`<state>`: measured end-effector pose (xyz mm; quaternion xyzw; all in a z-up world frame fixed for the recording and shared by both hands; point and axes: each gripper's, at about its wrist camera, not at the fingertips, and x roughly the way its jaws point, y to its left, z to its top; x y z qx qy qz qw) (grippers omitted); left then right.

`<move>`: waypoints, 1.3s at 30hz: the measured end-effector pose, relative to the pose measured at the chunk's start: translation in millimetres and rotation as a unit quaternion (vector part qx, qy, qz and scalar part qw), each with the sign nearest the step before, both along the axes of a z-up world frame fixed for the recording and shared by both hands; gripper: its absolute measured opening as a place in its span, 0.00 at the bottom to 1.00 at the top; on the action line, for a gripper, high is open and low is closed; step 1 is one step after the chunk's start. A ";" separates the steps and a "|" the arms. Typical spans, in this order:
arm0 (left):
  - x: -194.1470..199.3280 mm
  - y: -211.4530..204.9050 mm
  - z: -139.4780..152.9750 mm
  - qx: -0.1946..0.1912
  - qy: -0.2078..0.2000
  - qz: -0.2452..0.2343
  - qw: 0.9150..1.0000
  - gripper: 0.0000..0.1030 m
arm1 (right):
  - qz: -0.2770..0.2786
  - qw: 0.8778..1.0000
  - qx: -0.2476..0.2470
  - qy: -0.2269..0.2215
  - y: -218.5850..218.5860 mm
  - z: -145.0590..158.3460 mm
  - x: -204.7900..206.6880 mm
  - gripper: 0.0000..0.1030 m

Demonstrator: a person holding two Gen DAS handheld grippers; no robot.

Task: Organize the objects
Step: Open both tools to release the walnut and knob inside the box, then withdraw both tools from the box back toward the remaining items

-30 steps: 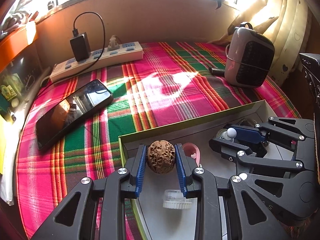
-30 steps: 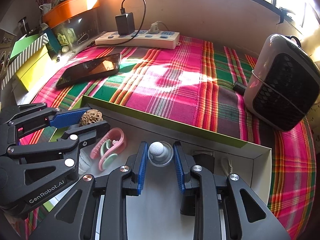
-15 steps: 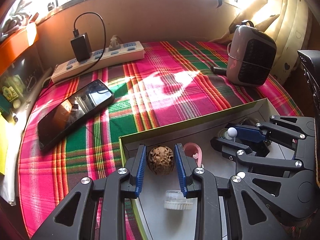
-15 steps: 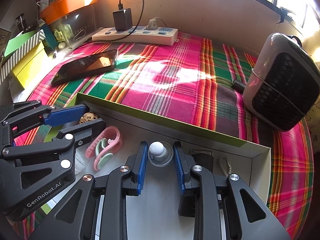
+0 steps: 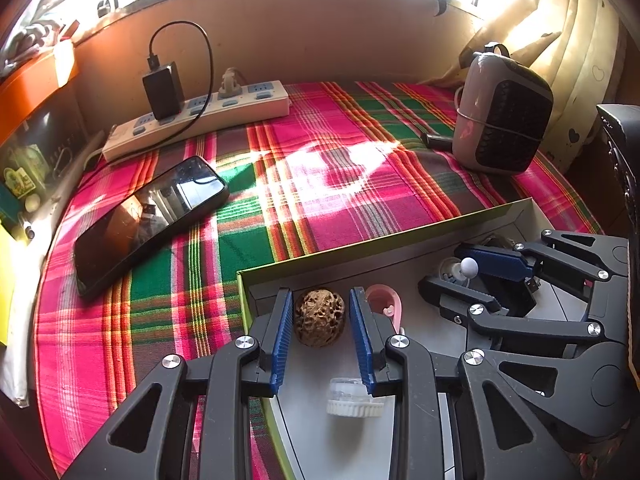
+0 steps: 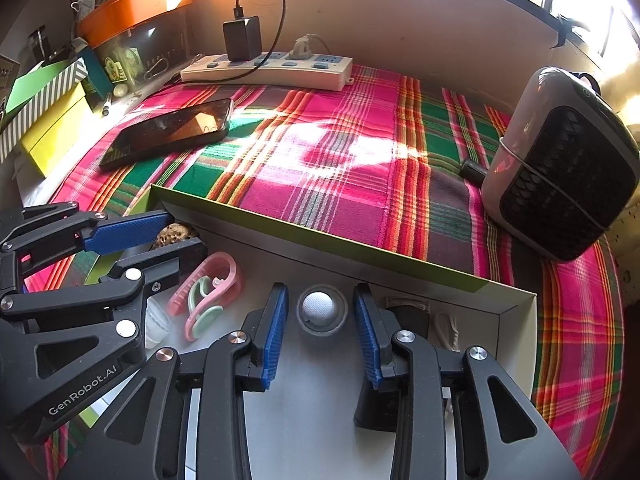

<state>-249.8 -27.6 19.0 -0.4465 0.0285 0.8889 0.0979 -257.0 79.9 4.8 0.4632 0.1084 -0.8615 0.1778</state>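
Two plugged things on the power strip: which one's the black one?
The charger brick near the left end of the power strip, with a black cable looping off its top. The other plug is pale grey and smaller.

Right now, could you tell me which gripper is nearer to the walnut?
Left. The left gripper straddles the walnut in the box's corner; the right gripper sits farther along, around a white ball.

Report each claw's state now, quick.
Left claw: open around the walnut, gaps either side.
Right claw: open around the white-ball knob, not gripping.
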 end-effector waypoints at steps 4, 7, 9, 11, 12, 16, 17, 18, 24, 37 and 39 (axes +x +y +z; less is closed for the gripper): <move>2.1 -0.2 1.8 0.005 -0.002 0.001 1.000 0.27 | -0.003 1.000 -0.003 0.003 1.7 2.4 2.5 0.42; 4.7 -0.4 4.6 0.008 0.000 0.001 1.000 0.30 | -0.006 1.000 -0.006 0.006 4.3 4.9 5.3 0.45; 7.6 -1.4 6.9 0.009 0.003 0.001 1.000 0.31 | -0.006 1.000 -0.009 0.008 6.1 6.7 7.4 0.47; 9.6 -1.9 8.3 0.010 0.005 0.003 1.000 0.33 | -0.006 1.000 -0.011 0.010 7.6 8.0 9.9 0.49; 11.5 -3.0 9.3 0.011 0.006 0.004 1.000 0.34 | -0.006 1.000 -0.011 0.012 8.2 8.6 11.4 0.49; 17.4 -5.0 12.9 0.012 0.009 0.006 1.000 0.35 | -0.006 1.000 -0.010 0.018 11.1 12.0 18.4 0.49; 19.5 -5.4 14.1 0.012 0.010 0.006 1.000 0.35 | -0.007 1.000 -0.011 0.020 12.3 13.0 20.5 0.50; 22.2 -6.0 15.8 0.013 0.012 0.007 1.000 0.35 | -0.007 1.000 -0.012 0.022 13.7 14.2 22.6 0.50; 37.4 -9.3 23.3 0.021 0.022 0.009 0.999 0.35 | -0.010 0.999 -0.022 0.035 21.1 23.0 37.3 0.52; 80.3 -10.0 34.9 0.021 0.049 0.010 0.999 0.35 | -0.014 0.997 -0.043 0.065 30.0 38.8 82.3 0.52; 86.8 -9.2 35.7 0.018 0.054 0.010 0.998 0.35 | -0.015 0.996 -0.049 0.070 32.2 41.9 88.4 0.52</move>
